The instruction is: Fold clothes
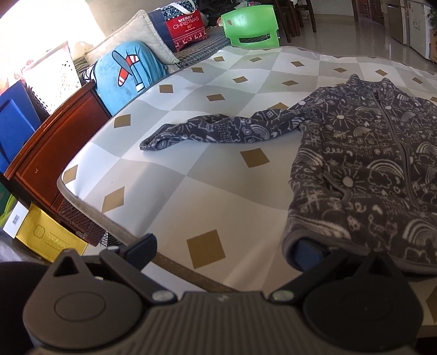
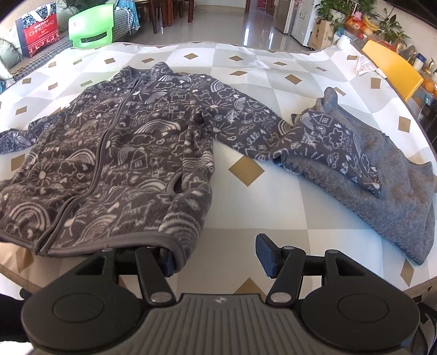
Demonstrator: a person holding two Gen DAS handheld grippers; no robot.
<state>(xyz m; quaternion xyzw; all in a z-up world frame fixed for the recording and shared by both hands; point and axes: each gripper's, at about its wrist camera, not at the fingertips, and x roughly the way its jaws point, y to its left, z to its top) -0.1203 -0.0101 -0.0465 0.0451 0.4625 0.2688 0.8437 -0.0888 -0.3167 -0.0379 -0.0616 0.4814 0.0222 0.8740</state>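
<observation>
A dark grey fleece jacket (image 2: 109, 153) with white doodle print lies flat, zipped, front up, on the checked table cover (image 2: 245, 213). It also shows in the left wrist view (image 1: 368, 163). Its one sleeve (image 1: 218, 128) stretches out to the left; the other sleeve (image 2: 286, 136) lies over a folded grey garment (image 2: 396, 191). My left gripper (image 1: 226, 251) is open, its right finger tucked inside the hem's left corner. My right gripper (image 2: 218, 256) is open, its left finger inside the hem's right corner.
A green plastic chair (image 1: 250, 26) stands past the far table edge. A red Christmas bag (image 1: 187, 27), cushions and a wooden cabinet (image 1: 54, 153) are at the left. A yellow chair (image 2: 393, 68) and plants stand at the right.
</observation>
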